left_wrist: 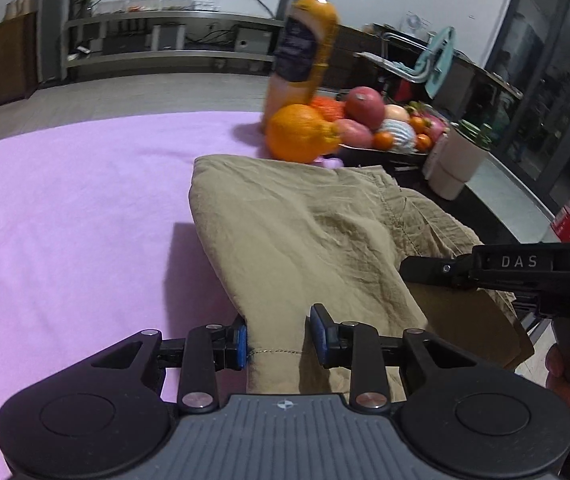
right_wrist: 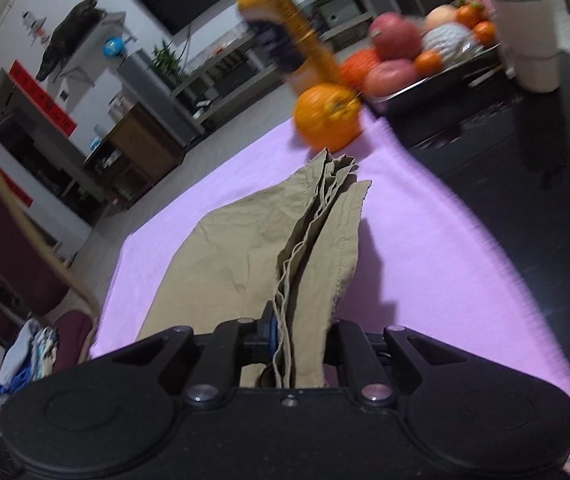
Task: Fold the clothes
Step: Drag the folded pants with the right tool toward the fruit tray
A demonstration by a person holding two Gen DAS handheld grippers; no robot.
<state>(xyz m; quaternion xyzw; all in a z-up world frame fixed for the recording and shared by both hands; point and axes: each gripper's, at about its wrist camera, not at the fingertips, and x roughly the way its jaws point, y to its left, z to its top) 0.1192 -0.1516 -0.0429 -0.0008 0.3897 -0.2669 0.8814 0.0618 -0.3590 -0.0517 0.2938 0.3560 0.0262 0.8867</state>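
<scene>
Left gripper sat at the bottom of the left wrist view, blue pads partly closed on a bunched hem of the khaki woven cotton garment, with cloth filling the gap between them. Right gripper, low centre in the right wrist view, was nearly shut, pinching several stacked layers of the same garment edge-on; its far pad was hidden by the fabric. In the left view the right gripper's black body entered from the right edge, level with the cloth's near right corner, so both hands held the near edge side by side. From the jaws the garment ran away toward the upper middle of each frame, long axis pointing away from the hands, its far end resting on the lilac fleece table cover. Judged: the fold turns on carrying this near edge forward over the far end. Beyond that end, close by, stood a large round orange, then a tall orange juice bottle and a dark tray of mixed fruit, a snag risk.
</scene>
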